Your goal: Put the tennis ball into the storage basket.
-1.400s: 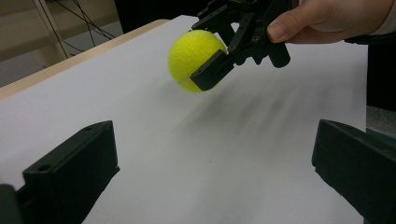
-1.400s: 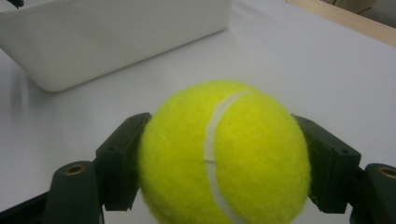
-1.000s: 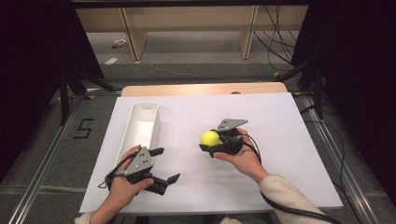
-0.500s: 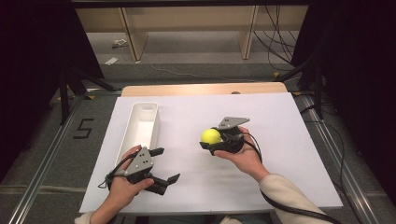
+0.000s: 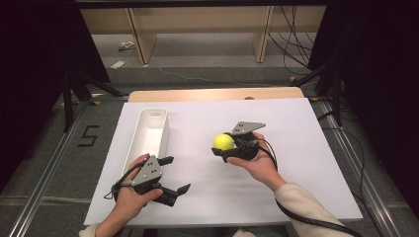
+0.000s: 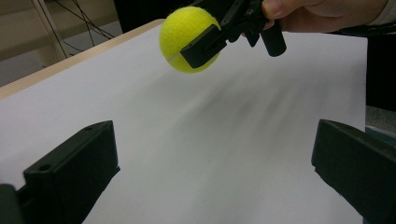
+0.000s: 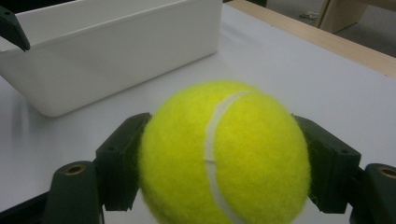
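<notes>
Ball (image 5: 223, 142) right of bin (image 5: 148, 136)

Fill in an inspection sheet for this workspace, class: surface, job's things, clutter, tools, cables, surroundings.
Surface: white table top, wooden strip along the far edge.
Job's things: yellow tennis ball held off the surface; white bin at its left, nothing seen inside.
Clutter: nothing seen.
Tools: right tool shut on the ball; left tool open, low over the near edge beside the bin.
Cables: black cable trailing from the right tool; more on the floor beyond.
Surroundings: wooden frame, dark curtains, floor rails.
</notes>
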Demonstrator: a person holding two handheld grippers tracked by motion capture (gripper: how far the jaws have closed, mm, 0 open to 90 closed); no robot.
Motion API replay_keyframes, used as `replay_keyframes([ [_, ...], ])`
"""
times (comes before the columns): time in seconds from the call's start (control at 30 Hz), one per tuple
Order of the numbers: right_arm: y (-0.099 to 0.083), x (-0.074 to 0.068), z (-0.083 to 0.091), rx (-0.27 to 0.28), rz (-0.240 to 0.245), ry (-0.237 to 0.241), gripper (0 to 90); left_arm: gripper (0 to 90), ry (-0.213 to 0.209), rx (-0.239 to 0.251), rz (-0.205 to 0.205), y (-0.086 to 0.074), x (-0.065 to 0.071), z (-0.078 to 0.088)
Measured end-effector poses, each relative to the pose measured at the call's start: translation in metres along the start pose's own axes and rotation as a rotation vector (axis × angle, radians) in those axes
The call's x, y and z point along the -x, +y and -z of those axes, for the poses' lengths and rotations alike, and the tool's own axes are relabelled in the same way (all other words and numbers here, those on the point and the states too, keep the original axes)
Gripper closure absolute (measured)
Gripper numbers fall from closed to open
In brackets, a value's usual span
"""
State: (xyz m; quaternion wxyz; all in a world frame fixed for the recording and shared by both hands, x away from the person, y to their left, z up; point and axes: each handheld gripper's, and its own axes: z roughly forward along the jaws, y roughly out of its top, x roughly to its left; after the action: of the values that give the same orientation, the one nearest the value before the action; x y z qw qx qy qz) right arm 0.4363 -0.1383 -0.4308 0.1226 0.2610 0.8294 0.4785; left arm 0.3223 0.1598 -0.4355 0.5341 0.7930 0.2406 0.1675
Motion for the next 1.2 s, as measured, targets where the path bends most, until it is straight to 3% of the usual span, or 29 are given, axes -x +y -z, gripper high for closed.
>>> replay_keyframes([
  [1.2, 0.022, -0.003, -0.003, 0.07, -0.002, 0.007, 26.4, 0.0, 0.0, -0.001, 0.004, 0.0, -0.001, 0.0],
])
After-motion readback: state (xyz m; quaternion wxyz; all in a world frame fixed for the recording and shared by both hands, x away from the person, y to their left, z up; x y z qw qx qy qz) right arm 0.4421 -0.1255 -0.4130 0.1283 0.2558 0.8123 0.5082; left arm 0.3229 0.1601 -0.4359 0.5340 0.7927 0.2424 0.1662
